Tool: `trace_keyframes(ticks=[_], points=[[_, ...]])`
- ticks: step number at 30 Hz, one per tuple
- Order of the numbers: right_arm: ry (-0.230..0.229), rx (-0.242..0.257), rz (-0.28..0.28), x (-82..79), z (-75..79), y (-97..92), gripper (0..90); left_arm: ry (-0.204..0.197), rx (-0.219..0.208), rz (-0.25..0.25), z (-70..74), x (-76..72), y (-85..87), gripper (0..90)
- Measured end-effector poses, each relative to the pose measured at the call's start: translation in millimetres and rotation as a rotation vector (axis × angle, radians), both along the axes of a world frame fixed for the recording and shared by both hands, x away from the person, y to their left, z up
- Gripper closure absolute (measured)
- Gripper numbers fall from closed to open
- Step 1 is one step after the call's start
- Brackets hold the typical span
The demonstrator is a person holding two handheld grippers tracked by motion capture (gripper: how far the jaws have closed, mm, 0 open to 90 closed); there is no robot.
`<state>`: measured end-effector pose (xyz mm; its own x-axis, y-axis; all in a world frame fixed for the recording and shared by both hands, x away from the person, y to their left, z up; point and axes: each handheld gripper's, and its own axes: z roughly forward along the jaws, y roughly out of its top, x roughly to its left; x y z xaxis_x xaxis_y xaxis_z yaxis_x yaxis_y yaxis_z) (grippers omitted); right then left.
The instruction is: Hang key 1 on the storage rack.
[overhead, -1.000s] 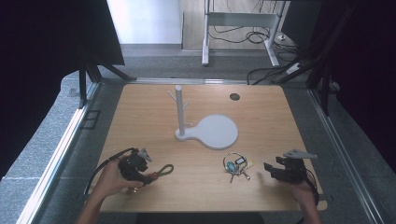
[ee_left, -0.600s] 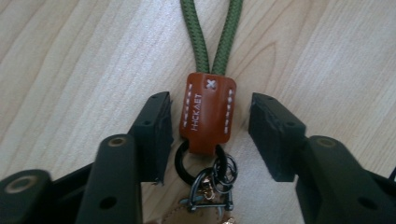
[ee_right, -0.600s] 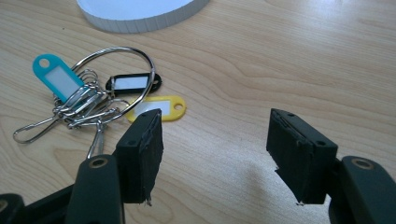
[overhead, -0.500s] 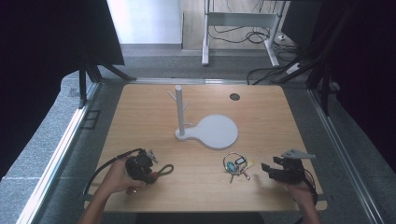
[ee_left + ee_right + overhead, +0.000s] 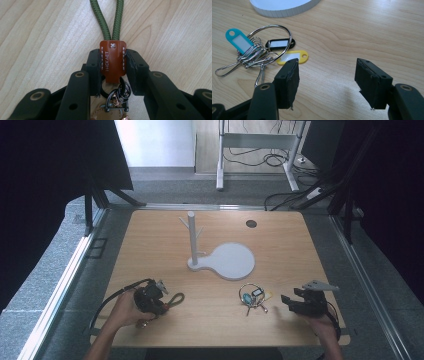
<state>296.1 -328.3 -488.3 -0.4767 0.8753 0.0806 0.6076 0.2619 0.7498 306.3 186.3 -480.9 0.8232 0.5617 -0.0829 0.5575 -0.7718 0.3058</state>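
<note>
A keychain with a brown leather tab (image 5: 112, 62), a green cord loop (image 5: 106, 20) and metal rings lies on the wooden table at the front left. My left gripper (image 5: 113, 60) is shut on the tab, its pads pressing both sides; the jaws have just been closing on it. From above, the left gripper (image 5: 150, 296) points right, with the cord loop (image 5: 175, 298) sticking out. My right gripper (image 5: 327, 72) stands open above bare wood, with a key bunch (image 5: 259, 53) carrying teal, black and yellow tags just beyond its left jaw. In the high view the right gripper (image 5: 287, 301) sits right of the bunch (image 5: 252, 297).
A white peg stand (image 5: 191, 240) with short side pegs rises from a round white base (image 5: 232, 261) at mid table; the base's rim (image 5: 284, 6) lies just beyond the bunch. A dark cable port (image 5: 251, 223) is at the far right. Cables trail on the floor behind.
The left hand has shifted a little at the corded keychain. The right gripper and the key bunch have stayed where they were.
</note>
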Motion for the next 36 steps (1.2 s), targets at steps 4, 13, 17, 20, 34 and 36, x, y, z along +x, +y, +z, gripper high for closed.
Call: trace_keyframes(ticks=[4,13,17,20,34,36], points=[[-0.001,0.000,-0.006,-0.2,-0.2,-1.1,36.8,-0.004,-0.048,0.011,6.6,-1.3,10.4,67.2],[0.006,-0.003,-0.004,0.7,-2.3,1.2,36.8,-0.054,-0.140,0.015,37.5,-2.9,22.6,67.2],[0.005,-0.003,-0.008,0.5,-1.9,-0.3,36.8,-0.092,-0.205,0.021,54.4,-3.8,27.1,67.2],[0.002,0.001,-0.014,0.1,-1.4,-2.0,36.8,-0.111,-0.232,0.034,63.7,-2.5,29.8,67.2],[0.002,0.001,-0.023,0.6,-2.7,-5.0,36.8,-0.140,-0.283,0.048,92.9,12.4,35.5,67.2],[0.001,0.002,-0.026,0.4,-2.6,-5.3,36.8,-0.144,-0.292,0.057,95.4,15.5,36.3,67.2]])
